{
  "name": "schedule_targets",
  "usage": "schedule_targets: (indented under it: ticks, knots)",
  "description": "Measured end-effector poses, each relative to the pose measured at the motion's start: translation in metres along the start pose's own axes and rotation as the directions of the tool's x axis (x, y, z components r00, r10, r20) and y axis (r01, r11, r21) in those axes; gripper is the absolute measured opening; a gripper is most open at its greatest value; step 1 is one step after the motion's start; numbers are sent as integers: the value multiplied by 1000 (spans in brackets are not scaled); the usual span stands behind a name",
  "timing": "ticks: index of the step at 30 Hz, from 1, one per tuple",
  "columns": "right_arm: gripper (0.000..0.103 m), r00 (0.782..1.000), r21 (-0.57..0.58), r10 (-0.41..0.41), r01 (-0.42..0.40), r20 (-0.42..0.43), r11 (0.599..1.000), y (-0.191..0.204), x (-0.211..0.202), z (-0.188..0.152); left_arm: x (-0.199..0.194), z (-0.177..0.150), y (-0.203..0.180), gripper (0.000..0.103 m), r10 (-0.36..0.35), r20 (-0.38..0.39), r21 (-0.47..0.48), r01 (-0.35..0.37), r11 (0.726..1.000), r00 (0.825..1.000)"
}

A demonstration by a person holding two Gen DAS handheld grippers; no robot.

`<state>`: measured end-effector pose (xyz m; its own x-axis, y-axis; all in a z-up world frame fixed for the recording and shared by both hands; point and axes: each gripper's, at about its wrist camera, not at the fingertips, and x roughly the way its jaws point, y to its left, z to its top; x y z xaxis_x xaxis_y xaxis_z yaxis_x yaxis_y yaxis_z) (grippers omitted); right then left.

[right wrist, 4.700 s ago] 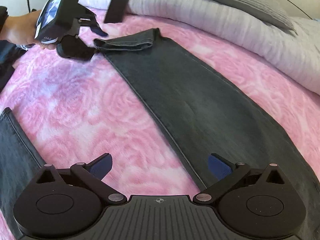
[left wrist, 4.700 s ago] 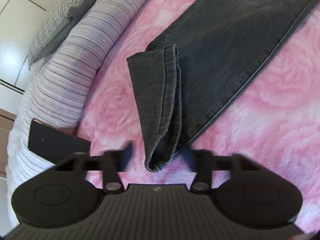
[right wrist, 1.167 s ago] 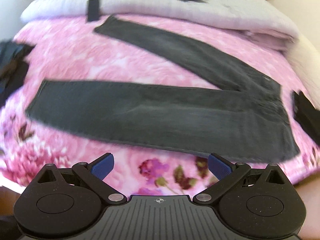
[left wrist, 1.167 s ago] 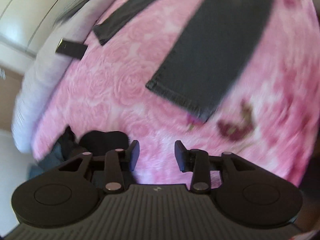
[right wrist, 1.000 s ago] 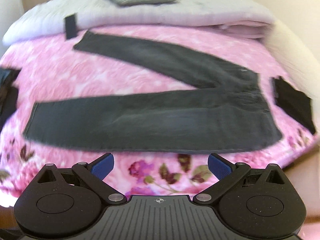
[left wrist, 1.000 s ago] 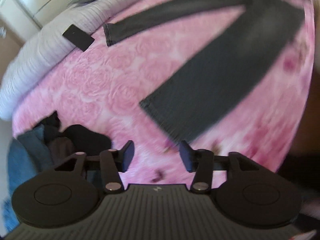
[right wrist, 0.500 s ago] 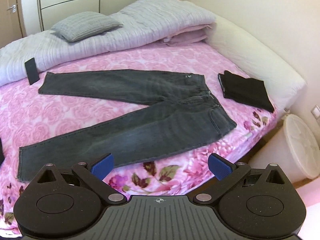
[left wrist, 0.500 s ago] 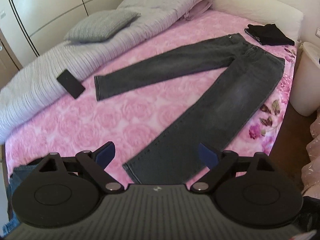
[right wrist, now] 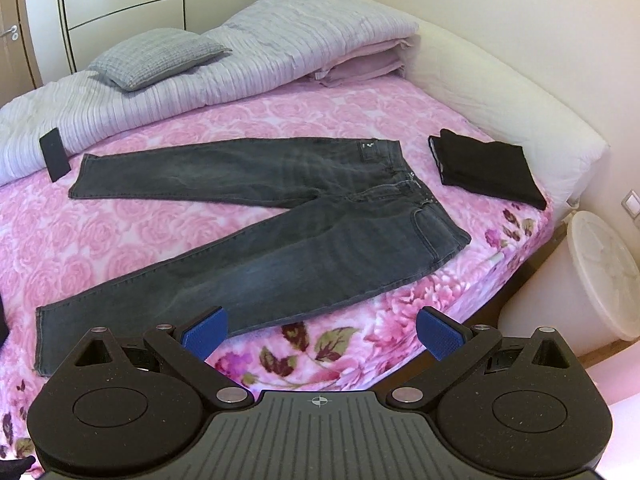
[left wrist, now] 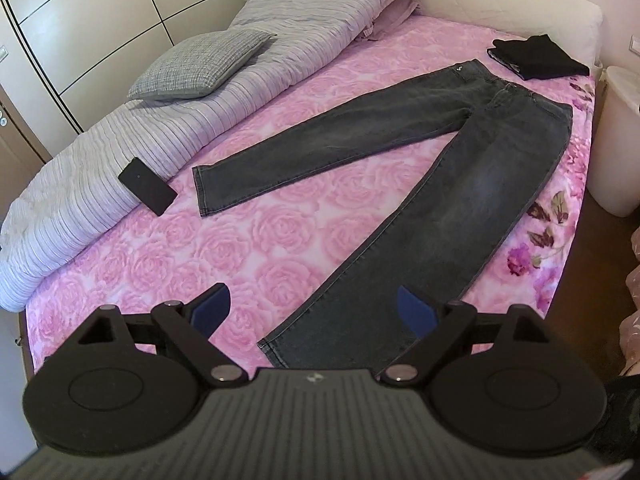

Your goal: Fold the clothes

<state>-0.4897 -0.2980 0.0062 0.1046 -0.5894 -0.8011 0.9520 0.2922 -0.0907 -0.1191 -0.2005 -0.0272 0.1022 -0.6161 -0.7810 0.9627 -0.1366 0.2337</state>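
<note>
While my left gripper [left wrist: 314, 310] and right gripper [right wrist: 322, 330] gape empty, jeans [right wrist: 256, 240] sprawl to the bed's [right wrist: 120, 236] near edge.

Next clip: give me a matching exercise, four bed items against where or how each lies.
1. dark grey jeans
2. folded black garment
3. black phone
4. grey knitted cushion

A. leaning on the quilt's edge
B. spread flat, legs apart
C. on top of the striped quilt
D. beside the jeans' waistband, near the headboard

Pairs: 1-B, 2-D, 3-A, 4-C
</note>
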Motion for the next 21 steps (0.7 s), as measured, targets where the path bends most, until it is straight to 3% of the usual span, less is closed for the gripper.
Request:
schedule_targets:
  ticks: [12,16,21]
  knots:
    - [103,999,-33,-19,17,-48,999,-8,5,-15,19,-8,-25,88,1,-37,50,1,999,999]
    - [103,998,-156,-50,42,-49,987,-11,15,-19,27,-9,-41,88,12,-43,78,-9,997,999]
    - [103,996,-316,23,-50,-88,948,-24,46,-16,38,2,-62,88,56,-82,11,-55,998,995]
